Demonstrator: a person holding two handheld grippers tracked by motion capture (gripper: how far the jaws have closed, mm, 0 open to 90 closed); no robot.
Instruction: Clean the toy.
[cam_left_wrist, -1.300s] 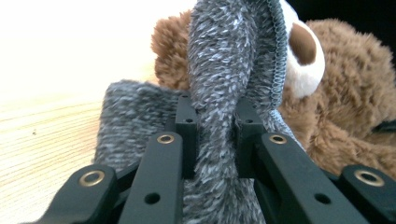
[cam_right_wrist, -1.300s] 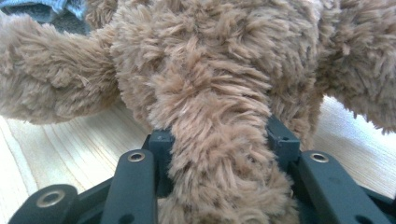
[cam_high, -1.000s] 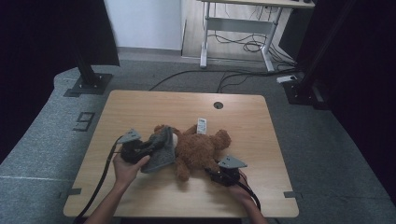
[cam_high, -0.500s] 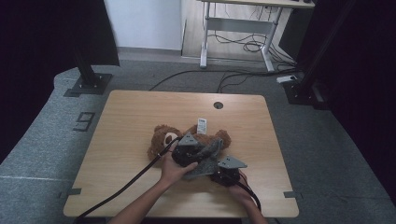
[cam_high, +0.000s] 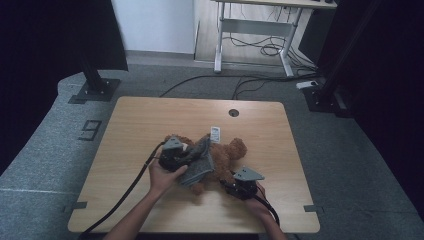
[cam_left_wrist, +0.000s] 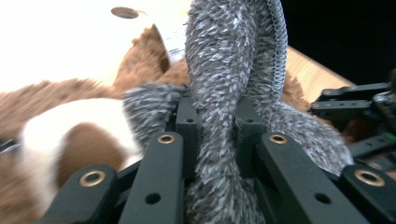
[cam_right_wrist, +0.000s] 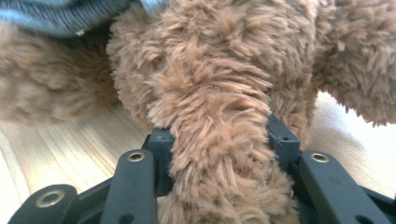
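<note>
A brown teddy bear (cam_high: 227, 152) lies in the middle of the wooden table (cam_high: 145, 120). A grey fuzzy knit garment (cam_high: 200, 167) is draped over its near side. My left gripper (cam_high: 191, 157) is shut on a fold of this grey garment (cam_left_wrist: 224, 70), just left of the bear, whose brown and white fur (cam_left_wrist: 70, 135) fills the left of the left gripper view. My right gripper (cam_high: 226, 184) sits at the bear's near right, shut on a brown plush limb (cam_right_wrist: 210, 98). In the right gripper view a strip of the grey garment (cam_right_wrist: 60, 16) crosses the top left.
A white tag (cam_high: 215, 134) lies on the table just behind the bear, and a round cable hole (cam_high: 233, 112) sits near the far edge. Each gripper's black cable (cam_high: 125, 192) trails toward the near edge. Stand bases and floor cables surround the table.
My left gripper carried the grey garment rightward over the bear, then drew back a little to the left. The right gripper kept still on the limb.
</note>
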